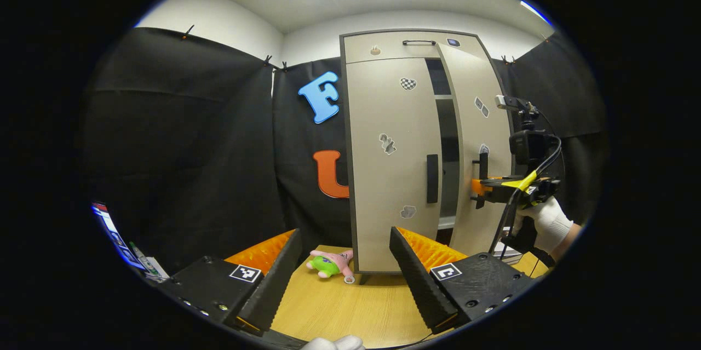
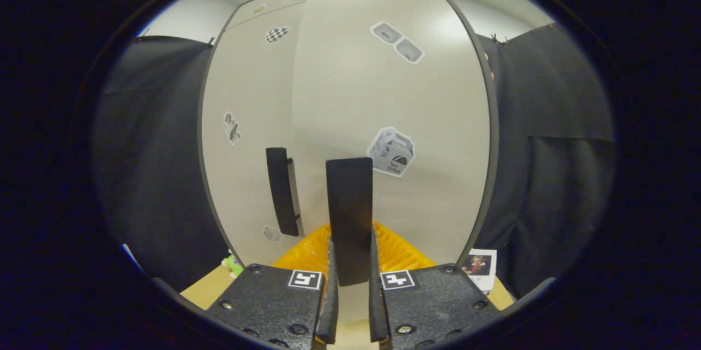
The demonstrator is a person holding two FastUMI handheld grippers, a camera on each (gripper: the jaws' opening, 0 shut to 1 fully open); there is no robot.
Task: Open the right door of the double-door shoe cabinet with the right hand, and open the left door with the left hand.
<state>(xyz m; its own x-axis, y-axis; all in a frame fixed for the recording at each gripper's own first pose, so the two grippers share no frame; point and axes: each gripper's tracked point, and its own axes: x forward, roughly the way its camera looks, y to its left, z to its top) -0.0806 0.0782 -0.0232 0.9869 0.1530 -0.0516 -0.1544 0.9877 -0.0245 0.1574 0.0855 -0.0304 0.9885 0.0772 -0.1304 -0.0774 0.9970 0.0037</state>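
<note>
Shoe cabinet (image 1: pixel 383 175) upright at the back of the counter (image 1: pixel 350 306), against the booth wall. Right door (image 2: pixel 394 120) already swung partly out, a dark gap showing between it and the left door (image 1: pixel 386 164), which sits flush and closed. Right door's handle (image 2: pixel 349 218) pinched between the fingers of the right gripper (image 2: pixel 350 295), both pressing its sides; seen from the left gripper view as well, held by a gloved hand (image 1: pixel 547 221) beside the cabinet. Step in hand, by the look of it: pulling the right door open. Left gripper (image 1: pixel 345 279) released, jaws wide apart, low over the counter and well short of the left door's handle (image 1: pixel 432 178). Next, likely: swing the right door wider, then bring the left gripper up and forward, straddle that upright handle, close, pull. Plush toy (image 1: pixel 331 263) lying at the cabinet's foot, clear of the left door's swing.
</note>
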